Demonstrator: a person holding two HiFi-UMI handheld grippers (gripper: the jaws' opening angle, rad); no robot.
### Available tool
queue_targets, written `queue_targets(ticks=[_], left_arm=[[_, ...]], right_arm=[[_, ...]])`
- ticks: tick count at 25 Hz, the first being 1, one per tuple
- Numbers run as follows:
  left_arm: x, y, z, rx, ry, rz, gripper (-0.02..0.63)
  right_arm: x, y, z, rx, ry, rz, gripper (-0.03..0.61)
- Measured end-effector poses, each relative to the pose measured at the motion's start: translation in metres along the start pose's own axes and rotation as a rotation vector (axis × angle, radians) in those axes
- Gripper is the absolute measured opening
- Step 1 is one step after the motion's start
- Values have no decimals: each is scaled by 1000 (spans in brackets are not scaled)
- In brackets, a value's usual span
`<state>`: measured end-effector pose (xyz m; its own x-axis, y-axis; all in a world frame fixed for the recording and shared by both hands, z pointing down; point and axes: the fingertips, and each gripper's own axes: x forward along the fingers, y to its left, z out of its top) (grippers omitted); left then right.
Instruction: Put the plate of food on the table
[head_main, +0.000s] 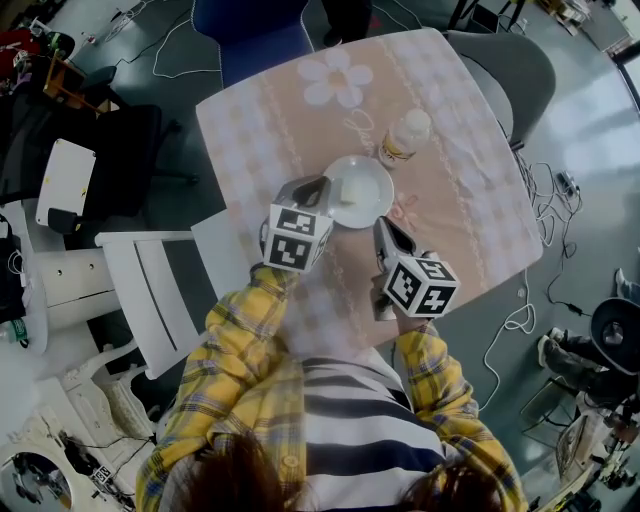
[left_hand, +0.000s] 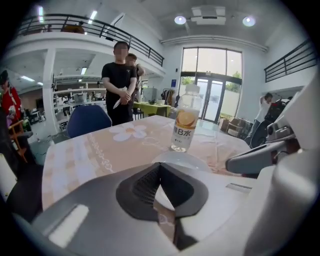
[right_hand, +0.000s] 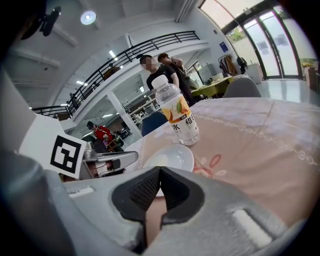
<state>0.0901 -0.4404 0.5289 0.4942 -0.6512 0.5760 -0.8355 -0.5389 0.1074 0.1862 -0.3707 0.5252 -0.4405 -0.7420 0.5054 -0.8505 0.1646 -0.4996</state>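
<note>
A white plate (head_main: 358, 190) with a pale piece of food sits on the table (head_main: 470, 215), which has a pink flowered cloth. A clear drink bottle (head_main: 405, 135) stands just beyond the plate. My left gripper (head_main: 322, 184) is at the plate's left rim, its jaws shut on nothing. My right gripper (head_main: 381, 226) hovers off the plate's near right edge, also shut with nothing held. In the left gripper view, the plate (left_hand: 181, 159) and bottle (left_hand: 185, 124) lie past the shut jaws (left_hand: 160, 166). The right gripper view shows the plate (right_hand: 170, 157) and bottle (right_hand: 178, 118) ahead of its jaws (right_hand: 160, 171).
A blue chair (head_main: 250, 30) stands at the table's far side, a grey chair (head_main: 510, 60) at the far right, and a white chair (head_main: 150, 290) at the left. Two people (left_hand: 120, 85) stand beyond the table. Cables (head_main: 520, 320) lie on the floor to the right.
</note>
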Motion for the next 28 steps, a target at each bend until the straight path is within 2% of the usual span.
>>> queue_targets(ticks=[3, 6, 10, 13, 20, 28], left_arm=[[-10, -25, 4, 9, -63, -57, 3], [-14, -49, 1, -10, -85, -115, 3], [-22, -57, -4, 20, -115, -111, 3], [-30, -66, -6, -19, -137, -146, 3], [-51, -81, -23, -51, -141, -187, 0], [-84, -99, -44, -42, -140, -230, 0]], right_arm=[[3, 1, -2, -11, 7, -2, -3], [4, 4, -4, -29, 14, -3, -3], [0, 9, -9, -48, 14, -4, -3], [-5, 11, -13, -54, 7, -15, -3], [-19, 24, -29, -54, -11, -40, -3], [-49, 43, -48, -65, -43, -78, -3]])
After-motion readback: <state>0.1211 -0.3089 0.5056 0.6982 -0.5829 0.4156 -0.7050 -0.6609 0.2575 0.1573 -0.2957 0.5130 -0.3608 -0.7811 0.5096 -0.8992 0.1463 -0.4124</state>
